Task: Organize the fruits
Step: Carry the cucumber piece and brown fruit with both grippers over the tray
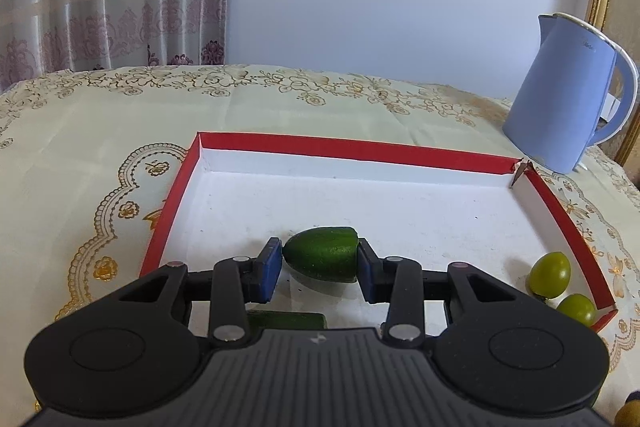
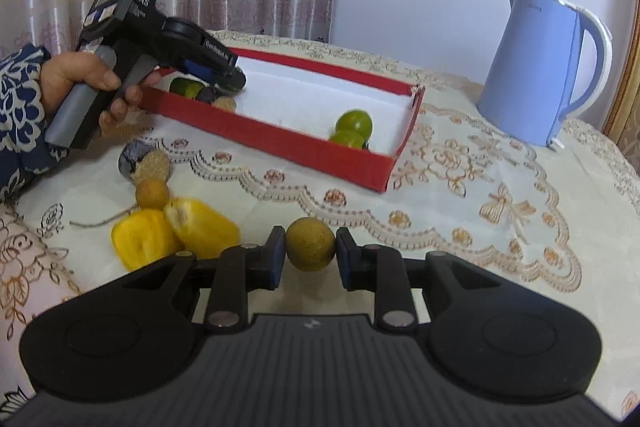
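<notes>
A red box [image 1: 352, 147] with a white inside lies on the table. My left gripper [image 1: 320, 263] is shut on a dark green fruit half [image 1: 322, 254] and holds it over the near part of the box. Another green piece [image 1: 286, 319] lies under it. Two green round fruits [image 1: 549, 274] sit in the box's right corner, also in the right wrist view [image 2: 354, 123]. My right gripper [image 2: 310, 253] is shut on a brown round fruit [image 2: 310, 244] above the tablecloth, in front of the box [image 2: 280, 143]. The left gripper [image 2: 208, 67] shows there over the box's left end.
A blue kettle [image 2: 536, 67] stands at the back right, behind the box. Two yellow fruit pieces [image 2: 176, 231], a small brown ball [image 2: 152, 193] and a dark purple fruit [image 2: 136, 159] lie on the tablecloth left of my right gripper. Curtains hang behind the table.
</notes>
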